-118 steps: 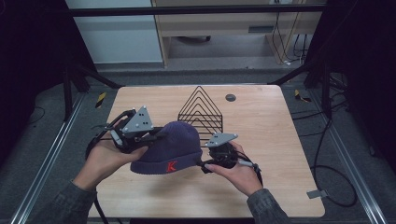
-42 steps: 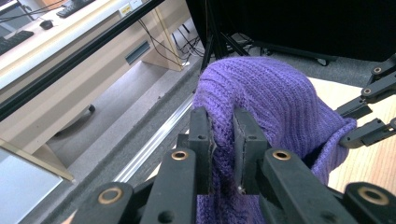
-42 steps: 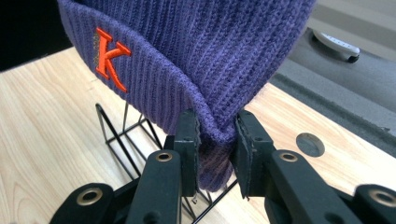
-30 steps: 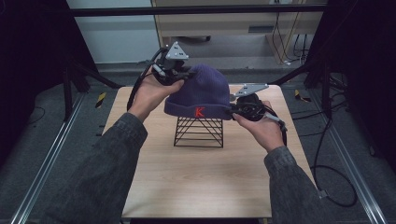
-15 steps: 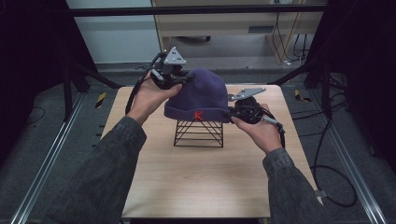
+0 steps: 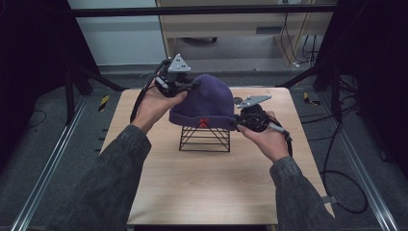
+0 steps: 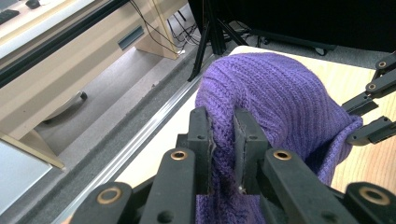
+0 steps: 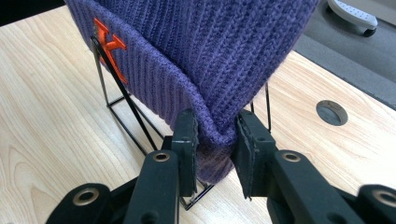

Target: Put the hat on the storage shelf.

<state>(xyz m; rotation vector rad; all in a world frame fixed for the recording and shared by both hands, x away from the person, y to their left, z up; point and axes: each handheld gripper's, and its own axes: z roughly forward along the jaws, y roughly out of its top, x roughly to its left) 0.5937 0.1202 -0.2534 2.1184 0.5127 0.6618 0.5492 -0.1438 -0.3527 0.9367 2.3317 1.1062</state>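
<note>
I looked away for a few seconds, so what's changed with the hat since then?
The purple beanie, earlier low at the table's near edge, was lifted forward over the black wire rack. The left gripper and right gripper stay clamped on it; the rack and table kept their place.

Ribbed purple knit beanie [image 6: 208, 102], thin black wire rack [image 6: 204, 139], matt pale-wood table [image 6: 202, 178].

Orange "K" on beanie [image 8: 110, 46] cuff
</note>
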